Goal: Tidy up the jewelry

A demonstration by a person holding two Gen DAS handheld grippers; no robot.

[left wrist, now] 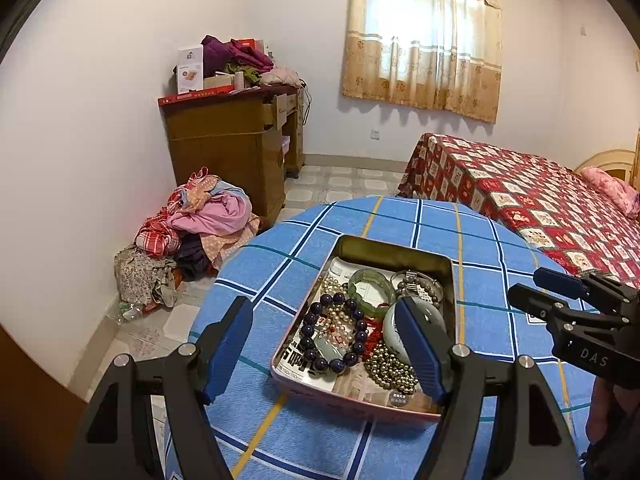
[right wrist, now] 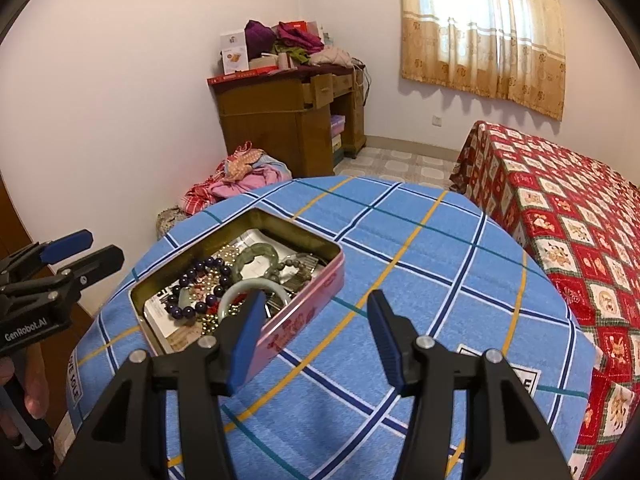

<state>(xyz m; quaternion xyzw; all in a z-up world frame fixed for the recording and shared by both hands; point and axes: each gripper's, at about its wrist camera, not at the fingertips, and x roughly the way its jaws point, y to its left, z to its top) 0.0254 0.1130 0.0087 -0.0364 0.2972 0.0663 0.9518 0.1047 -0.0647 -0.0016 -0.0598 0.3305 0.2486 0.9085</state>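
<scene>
A pink metal tin (left wrist: 352, 402) (right wrist: 304, 312) sits open on the round table with the blue checked cloth (left wrist: 480, 248) (right wrist: 420, 248). Inside lie a dark purple bead bracelet (left wrist: 320, 322) (right wrist: 200, 276), a green jade bangle (left wrist: 370, 286) (right wrist: 256, 258), a pale bangle (left wrist: 390, 330) (right wrist: 240, 290), pearl strands and a gold bead bracelet (left wrist: 390, 366). My left gripper (left wrist: 324, 346) is open and empty, hovering over the tin's near part. My right gripper (right wrist: 316, 328) is open and empty, above the cloth just right of the tin; it also shows in the left wrist view (left wrist: 536, 286).
A bed with a red patterned cover (left wrist: 540, 200) (right wrist: 560, 220) stands right of the table. A wooden desk (left wrist: 236, 140) (right wrist: 288, 120) piled with boxes and clothes is at the far wall. A heap of clothes (left wrist: 192, 224) lies on the floor.
</scene>
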